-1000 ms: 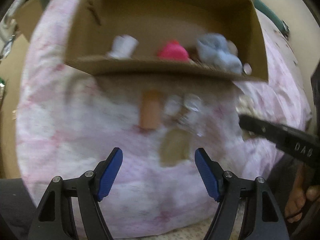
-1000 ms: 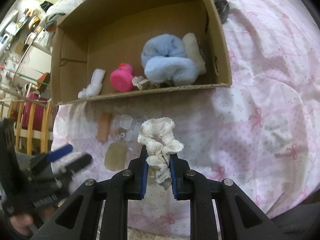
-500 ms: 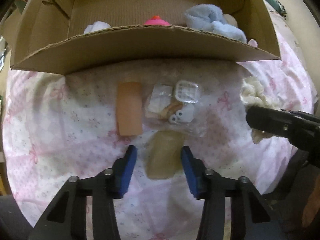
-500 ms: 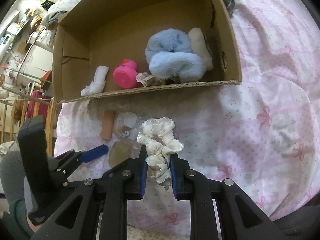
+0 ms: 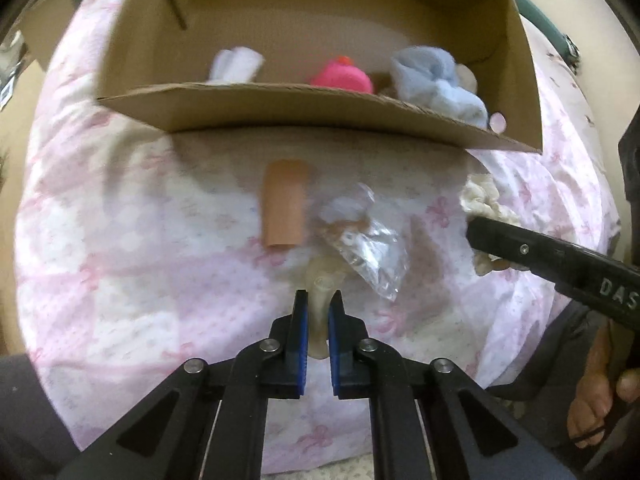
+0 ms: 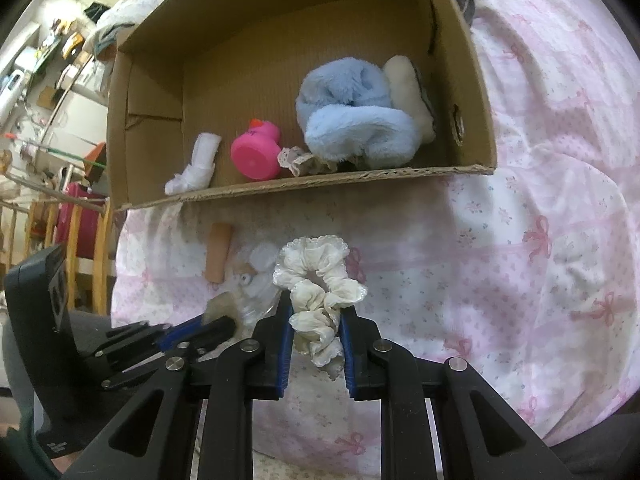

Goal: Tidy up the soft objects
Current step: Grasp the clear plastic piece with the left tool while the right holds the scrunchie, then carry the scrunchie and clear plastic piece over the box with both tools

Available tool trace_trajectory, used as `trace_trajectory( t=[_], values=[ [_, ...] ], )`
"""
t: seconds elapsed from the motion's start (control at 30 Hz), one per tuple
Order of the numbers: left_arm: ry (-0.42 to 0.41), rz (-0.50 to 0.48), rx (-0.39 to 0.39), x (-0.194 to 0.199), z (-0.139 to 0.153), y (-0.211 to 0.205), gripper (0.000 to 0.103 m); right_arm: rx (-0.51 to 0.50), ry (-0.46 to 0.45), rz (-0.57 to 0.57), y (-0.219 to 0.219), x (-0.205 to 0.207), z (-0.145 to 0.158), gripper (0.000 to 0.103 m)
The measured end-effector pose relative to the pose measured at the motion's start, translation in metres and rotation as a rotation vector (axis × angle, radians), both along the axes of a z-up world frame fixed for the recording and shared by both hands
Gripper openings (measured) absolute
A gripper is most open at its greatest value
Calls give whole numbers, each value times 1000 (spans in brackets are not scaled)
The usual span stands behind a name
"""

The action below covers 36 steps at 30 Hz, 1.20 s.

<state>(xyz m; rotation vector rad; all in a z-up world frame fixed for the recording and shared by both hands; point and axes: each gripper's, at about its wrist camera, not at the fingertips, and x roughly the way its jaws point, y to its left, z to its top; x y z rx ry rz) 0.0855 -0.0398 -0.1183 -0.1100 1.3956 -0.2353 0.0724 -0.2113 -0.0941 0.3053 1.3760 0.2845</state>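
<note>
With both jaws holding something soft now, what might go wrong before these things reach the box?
1. The left gripper has just closed on the beige soft piece, which touches the clear plastic bag; the bag may drag along.
2. The right gripper pinches only part of the white scrunchie; it could slip.
3. The cardboard box has a raised front wall that may catch a low carry.

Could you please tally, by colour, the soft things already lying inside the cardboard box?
White: 1, a rolled white cloth
Pink: 1, a round pink rubber toy
Light blue: 1, a fluffy blue plush bundle
Cream: 2, a cream padded roll and a beige lace piece
Total: 5
</note>
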Motion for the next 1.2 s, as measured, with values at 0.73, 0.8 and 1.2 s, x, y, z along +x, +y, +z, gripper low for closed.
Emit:
trace_trajectory(
  t=[0.73,0.8,1.2],
  values=[
    [-203,209,126,-34,67,60,8,52,-78,11,-7,-20,27,21],
    [-244,210,160,-35,76,61,8,57,-99,10,-6,-20,33,21],
    [-399,236,152,-8,131,63,8,141,-393,-36,-24,-24,99,22]
  ],
)
